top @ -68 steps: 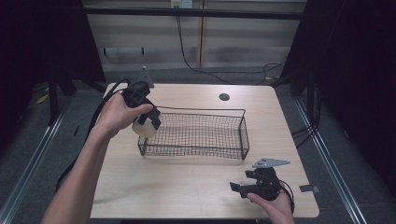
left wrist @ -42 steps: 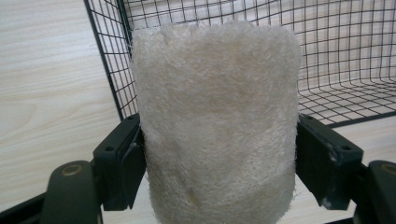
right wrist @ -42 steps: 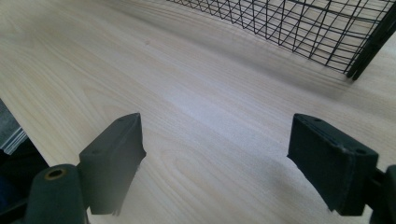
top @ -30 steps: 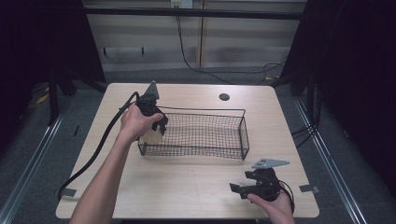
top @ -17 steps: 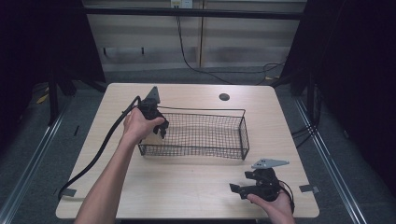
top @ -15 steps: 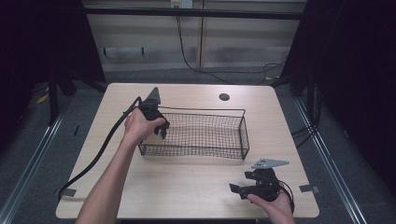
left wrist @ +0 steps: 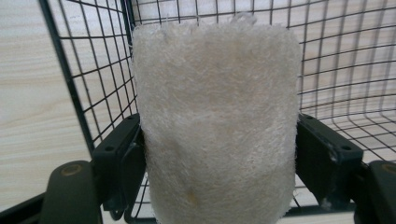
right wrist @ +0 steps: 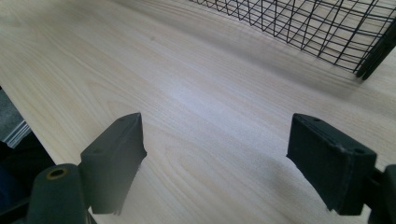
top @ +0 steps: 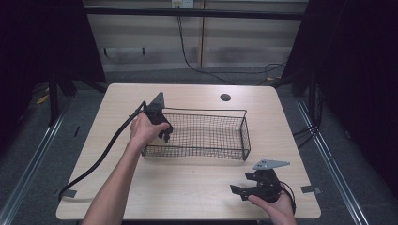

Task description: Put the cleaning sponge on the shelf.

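cream fibrous pad, loofah-like [left wrist: 217,126], sits clamped between the left gripper's [left wrist: 217,154] two black jaws, one jaw pressed on each side, pad standing upright and rising well above the jaw tips. behind and around it: black wire mesh, a corner post at upper left, mesh floor curving away at right, so the pad is inside the wire basket [top: 206,136] at its left end. high view: left gripper [top: 158,123] held by the left hand [top: 143,131], dipping over the basket's left rim, cable [top: 101,157] trailing off toward the table's near-left edge. pad itself can't be made out in the high view, hand and gripper cover it.

right gripper [right wrist: 215,158]: jaws spread wide, nothing between them, bare light wood table [right wrist: 187,93] below. basket's near corner shows at the upper right of the right gripper view, well apart from the jaws. high view: right gripper [top: 260,183] low over the near-right part of the table, held by the right hand [top: 274,206], grey three-cornered plate on top, jaws pointing left.

basket sits mid-table, long side across. small dark round grommet [top: 225,97] in the tabletop beyond it.
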A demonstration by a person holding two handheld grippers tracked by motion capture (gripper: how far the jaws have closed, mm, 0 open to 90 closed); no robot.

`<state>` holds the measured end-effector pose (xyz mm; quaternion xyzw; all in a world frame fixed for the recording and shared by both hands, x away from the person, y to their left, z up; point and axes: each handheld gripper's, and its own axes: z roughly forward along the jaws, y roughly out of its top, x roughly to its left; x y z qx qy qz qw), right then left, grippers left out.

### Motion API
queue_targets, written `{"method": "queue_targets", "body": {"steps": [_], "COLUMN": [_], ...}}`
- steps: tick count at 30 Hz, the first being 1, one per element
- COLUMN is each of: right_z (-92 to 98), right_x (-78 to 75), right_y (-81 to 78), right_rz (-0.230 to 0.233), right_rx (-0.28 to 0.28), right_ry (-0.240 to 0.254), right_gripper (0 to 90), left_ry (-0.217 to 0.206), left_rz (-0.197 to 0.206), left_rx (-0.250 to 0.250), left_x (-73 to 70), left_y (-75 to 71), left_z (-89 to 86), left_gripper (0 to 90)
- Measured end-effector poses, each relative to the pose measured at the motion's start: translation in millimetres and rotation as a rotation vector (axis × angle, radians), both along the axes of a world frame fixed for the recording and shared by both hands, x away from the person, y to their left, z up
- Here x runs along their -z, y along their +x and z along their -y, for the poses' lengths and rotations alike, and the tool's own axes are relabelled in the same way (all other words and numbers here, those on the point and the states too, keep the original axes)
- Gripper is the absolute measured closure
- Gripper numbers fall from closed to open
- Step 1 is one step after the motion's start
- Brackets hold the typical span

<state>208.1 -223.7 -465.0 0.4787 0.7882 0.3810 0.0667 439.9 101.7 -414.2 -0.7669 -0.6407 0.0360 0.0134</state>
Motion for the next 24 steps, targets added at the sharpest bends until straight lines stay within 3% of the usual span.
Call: {"method": "queue_targets", "body": {"steps": [17, 24], "right_z": [0.4, 0.3], "right_x": [0.0, -0.2], "right_y": [-0.1, -0.5], "right_rz": [0.000, 0.001], "right_rx": [-0.001, -0.002], "right_ry": [0.002, 0.001], "right_gripper": [18.6, 18.6], "left_ry": [0.055, 0.051], "left_rz": [-0.007, -0.008], "left_rx": [-0.003, -0.001], "left_x": [13.1, 14.4], "left_y": [0.4, 0.5], "left_z": [3.5, 3.2], "left_gripper": [24.6, 24.3]}}
